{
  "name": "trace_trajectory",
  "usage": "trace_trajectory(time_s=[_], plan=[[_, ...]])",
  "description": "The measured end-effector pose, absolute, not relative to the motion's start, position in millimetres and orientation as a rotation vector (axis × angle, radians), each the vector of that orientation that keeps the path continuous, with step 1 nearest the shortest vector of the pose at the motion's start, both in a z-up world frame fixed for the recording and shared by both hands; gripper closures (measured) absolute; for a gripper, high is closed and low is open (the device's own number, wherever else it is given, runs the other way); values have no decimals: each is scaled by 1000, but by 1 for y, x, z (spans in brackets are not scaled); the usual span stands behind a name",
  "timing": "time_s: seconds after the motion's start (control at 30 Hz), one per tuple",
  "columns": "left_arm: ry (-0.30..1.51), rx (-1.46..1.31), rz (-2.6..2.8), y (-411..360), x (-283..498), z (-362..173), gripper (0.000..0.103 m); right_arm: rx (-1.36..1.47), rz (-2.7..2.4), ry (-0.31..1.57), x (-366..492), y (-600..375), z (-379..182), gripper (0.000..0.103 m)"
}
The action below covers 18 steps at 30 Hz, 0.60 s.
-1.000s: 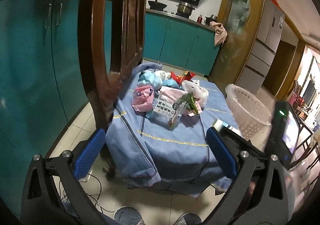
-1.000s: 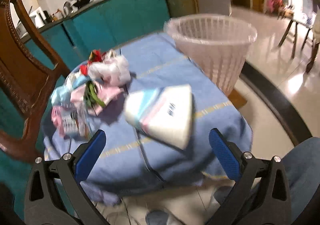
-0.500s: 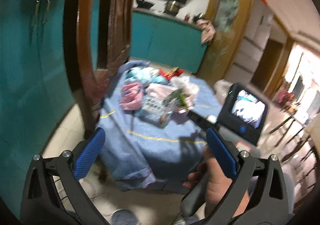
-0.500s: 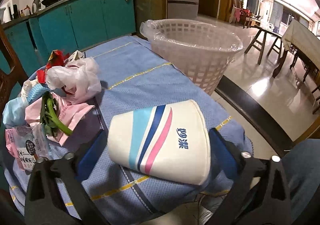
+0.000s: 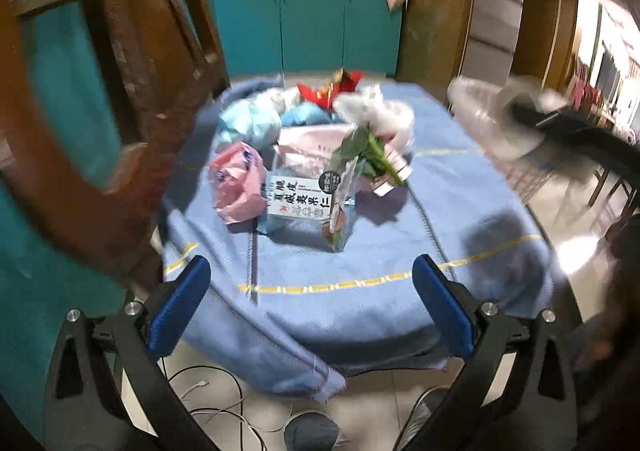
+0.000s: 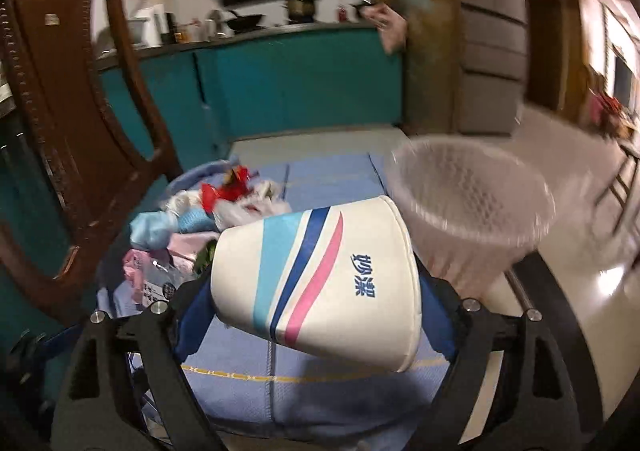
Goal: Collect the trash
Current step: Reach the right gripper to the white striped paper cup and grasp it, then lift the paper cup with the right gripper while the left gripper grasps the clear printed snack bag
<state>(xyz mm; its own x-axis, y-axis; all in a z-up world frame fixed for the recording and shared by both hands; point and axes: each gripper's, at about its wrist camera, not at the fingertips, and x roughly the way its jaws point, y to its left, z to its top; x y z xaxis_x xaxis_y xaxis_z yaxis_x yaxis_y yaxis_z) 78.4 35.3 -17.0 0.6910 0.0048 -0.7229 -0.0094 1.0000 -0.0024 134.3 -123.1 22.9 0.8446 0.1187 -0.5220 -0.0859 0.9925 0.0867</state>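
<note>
1. At the left of both views stands a carved wooden chair [image 5: 120,99], its back rising beside the worktop [image 5: 360,263], which is covered by a blue cloth with yellow stripes.
2. In the left wrist view, the left hand-held gripper [image 5: 312,311] fills the lower part of the frame with its blue pads wide apart and nothing between them.
3. Above it, in the middle of the frame, lies the trash pile [image 5: 312,155]: a pink bag [image 5: 238,187], a printed snack wrapper [image 5: 300,199], a green leafy sprig [image 5: 368,151], crumpled white plastic [image 5: 380,111] and a red wrapper [image 5: 332,91] at the far side.
4. In the right wrist view, the right hand-held gripper [image 6: 316,291] clamps a white paper cup [image 6: 320,283] with light blue, dark blue and pink stripes; the cup lies on its side, raised off the cloth, in the centre of the frame.
5. To the right of the cup, in the right half of the frame, stands a white mesh basket [image 6: 472,219] lined with clear plastic, blurred, just beside the worktop's edge.
</note>
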Motion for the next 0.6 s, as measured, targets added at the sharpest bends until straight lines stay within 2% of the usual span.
trace_trajectory(time_s=[0.13, 0.27, 0.33, 0.4, 0.53, 0.6], plan=[[882, -51, 1, 44, 116, -37, 3, 49, 136, 524, 138, -133, 25, 18], [901, -43, -1, 45, 140, -46, 7, 129, 144, 598, 141, -148, 9, 18], [908, -35, -1, 44, 151, -49, 14, 156, 158, 616, 141, -150, 7, 18], [907, -24, 1, 45, 160, -50, 26, 149, 168, 601, 139, -149, 9, 18], [902, -34, -5, 48, 166, -49, 34, 117, 186, 600, 134, -143, 10, 18], [900, -36, -17, 47, 162, -45, 52, 102, 200, 603, 130, -140, 10, 18]])
